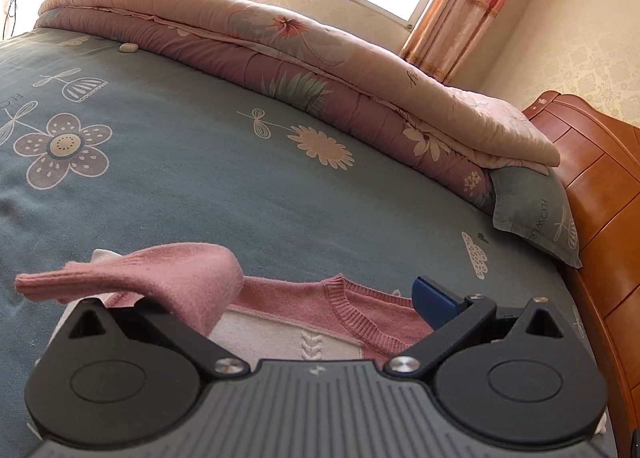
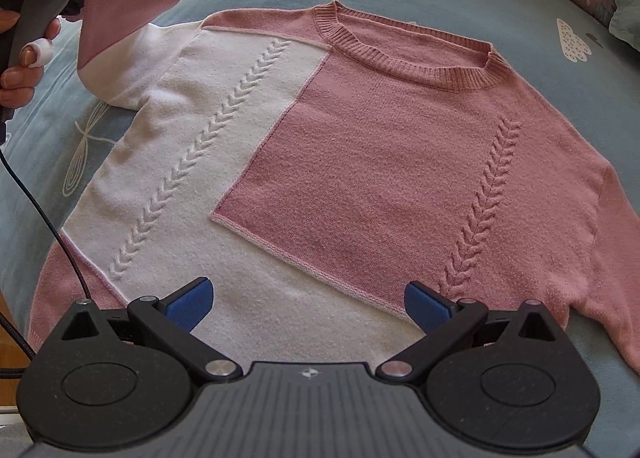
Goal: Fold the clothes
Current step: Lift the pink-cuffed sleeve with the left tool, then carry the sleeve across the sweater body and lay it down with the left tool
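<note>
A pink and white knit sweater (image 2: 360, 162) lies front up and flat on the blue-grey floral bedsheet (image 1: 180, 178), with its ribbed collar (image 2: 408, 54) toward the far side. One pink-cuffed sleeve (image 2: 120, 14) is raised off the bed at the upper left. In the left wrist view this sleeve (image 1: 160, 278) drapes over the left finger of my left gripper (image 1: 312, 310) and hides it. The jaws stand wide apart, and the blue right finger (image 1: 434, 304) is bare. My right gripper (image 2: 308, 304) is open over the white lower part of the sweater, holding nothing.
A folded floral quilt (image 1: 280, 58) runs along the far side of the bed, with a pillow (image 1: 536, 214) under its end and a wooden headboard (image 1: 592, 178) at the right. A person's hand (image 2: 20, 58) holds the left gripper's handle, and a black cable (image 2: 40, 194) trails down from it.
</note>
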### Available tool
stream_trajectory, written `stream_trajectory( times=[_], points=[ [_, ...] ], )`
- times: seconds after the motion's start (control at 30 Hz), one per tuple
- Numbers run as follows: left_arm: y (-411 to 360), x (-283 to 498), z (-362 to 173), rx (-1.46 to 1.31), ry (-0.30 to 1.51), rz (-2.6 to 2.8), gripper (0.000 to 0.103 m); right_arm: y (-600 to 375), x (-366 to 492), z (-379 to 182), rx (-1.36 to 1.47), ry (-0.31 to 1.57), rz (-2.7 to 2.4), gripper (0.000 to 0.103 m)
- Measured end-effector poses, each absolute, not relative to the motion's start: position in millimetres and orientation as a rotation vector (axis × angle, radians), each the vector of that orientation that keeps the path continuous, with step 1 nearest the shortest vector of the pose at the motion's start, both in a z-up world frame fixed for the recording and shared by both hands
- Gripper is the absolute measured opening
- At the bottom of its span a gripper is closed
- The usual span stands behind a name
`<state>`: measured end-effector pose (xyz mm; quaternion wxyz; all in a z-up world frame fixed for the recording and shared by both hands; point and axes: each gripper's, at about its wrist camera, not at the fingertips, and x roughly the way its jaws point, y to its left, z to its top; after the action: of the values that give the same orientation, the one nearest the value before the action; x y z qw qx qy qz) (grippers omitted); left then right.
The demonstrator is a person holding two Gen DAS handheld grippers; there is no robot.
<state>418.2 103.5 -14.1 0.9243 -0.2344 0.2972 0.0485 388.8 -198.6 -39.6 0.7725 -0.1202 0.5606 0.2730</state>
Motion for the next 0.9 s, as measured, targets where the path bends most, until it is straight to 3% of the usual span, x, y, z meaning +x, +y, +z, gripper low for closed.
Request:
stream_trajectory(
  times=[0.9],
  points=[
    [44.8,439.6,-3.6,-0.479,0.599,0.049,0.102,-235.7,383.3,-33.2,-0.229,1.212,0.608,0.103]
  ],
)
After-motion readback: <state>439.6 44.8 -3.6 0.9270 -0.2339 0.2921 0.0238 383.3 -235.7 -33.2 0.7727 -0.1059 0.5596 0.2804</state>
